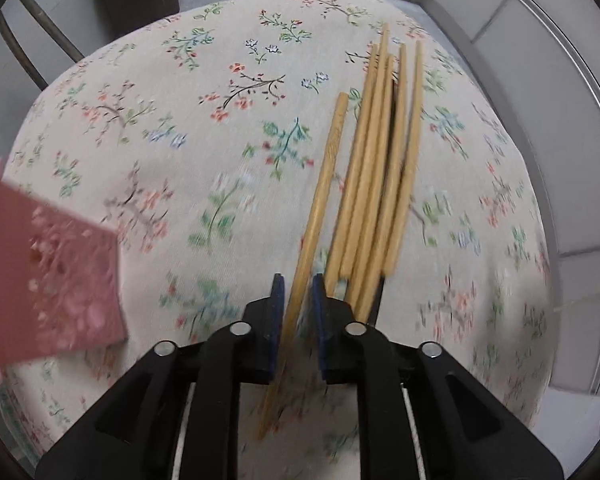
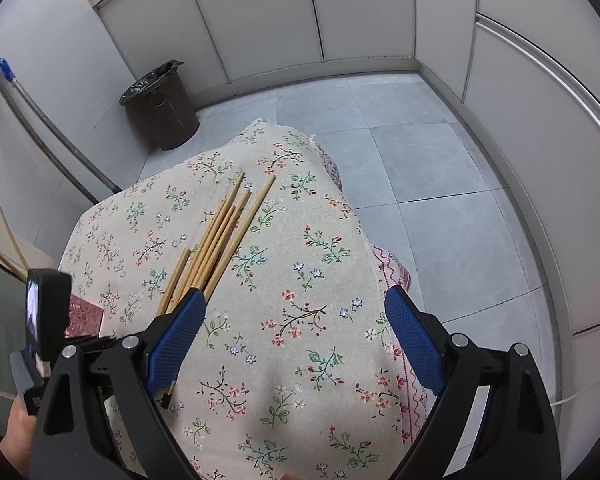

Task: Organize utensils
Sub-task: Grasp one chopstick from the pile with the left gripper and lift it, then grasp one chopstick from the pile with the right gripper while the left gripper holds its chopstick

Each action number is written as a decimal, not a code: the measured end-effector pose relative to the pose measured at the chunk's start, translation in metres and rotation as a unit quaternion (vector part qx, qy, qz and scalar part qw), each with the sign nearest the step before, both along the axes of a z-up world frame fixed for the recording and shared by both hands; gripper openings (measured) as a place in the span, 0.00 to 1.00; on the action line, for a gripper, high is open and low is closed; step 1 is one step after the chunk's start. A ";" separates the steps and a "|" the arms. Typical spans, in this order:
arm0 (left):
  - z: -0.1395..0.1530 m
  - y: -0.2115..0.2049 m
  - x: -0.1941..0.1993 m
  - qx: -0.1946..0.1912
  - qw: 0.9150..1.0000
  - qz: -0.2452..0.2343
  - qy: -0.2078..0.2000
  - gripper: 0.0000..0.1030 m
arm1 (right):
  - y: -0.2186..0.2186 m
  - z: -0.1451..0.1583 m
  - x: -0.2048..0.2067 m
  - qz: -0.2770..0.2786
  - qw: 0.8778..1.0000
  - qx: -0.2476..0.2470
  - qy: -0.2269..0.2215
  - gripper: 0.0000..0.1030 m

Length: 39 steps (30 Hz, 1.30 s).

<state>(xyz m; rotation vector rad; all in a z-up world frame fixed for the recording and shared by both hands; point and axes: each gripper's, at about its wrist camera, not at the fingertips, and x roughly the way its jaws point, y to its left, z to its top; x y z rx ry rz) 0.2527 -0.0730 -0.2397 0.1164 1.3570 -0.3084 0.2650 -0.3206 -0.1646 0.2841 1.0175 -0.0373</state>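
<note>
Since one chopstick (image 1: 324,188) runs between my left gripper (image 1: 297,292) pads, apart from the bundle of chopsticks (image 1: 380,168) on the floral tablecloth (image 1: 180,128), I should clamp squarely before lifting. Jaws nearly closed around it; firm contact I cannot confirm. My right gripper (image 2: 294,320) hangs wide open, empty.

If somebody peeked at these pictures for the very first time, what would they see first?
Probably the bundle of chopsticks lying on the flowery tablecloth, toward its right side. One lone chopstick sits between the left tongs, just left of the bundle. A pink holder full of little holes sticks in at the left edge, and the right tongs hang wide open over the cloth.
</note>
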 end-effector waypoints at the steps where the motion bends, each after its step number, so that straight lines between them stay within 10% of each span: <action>1: 0.003 0.003 -0.007 0.003 1.000 -0.005 -0.001 0.16 | 0.002 0.001 -0.001 0.003 1.000 -0.003 -0.001 0.86; 16: -0.009 0.053 -0.085 0.030 0.999 -0.021 0.031 0.06 | 0.015 0.016 -0.016 0.018 1.000 -0.008 -0.014 0.86; 22: 0.069 0.060 -0.124 0.060 0.991 -0.049 -0.110 0.04 | 0.016 0.020 -0.020 0.018 1.000 -0.013 -0.018 0.86; 30: 0.173 0.068 -0.142 0.005 0.954 -0.019 -0.299 0.04 | 0.011 0.021 -0.016 0.007 1.000 -0.003 -0.022 0.86; 39: 0.176 0.074 -0.121 -0.070 0.940 -0.006 -0.333 0.04 | 0.022 -0.014 0.041 0.009 0.999 0.029 -0.012 0.69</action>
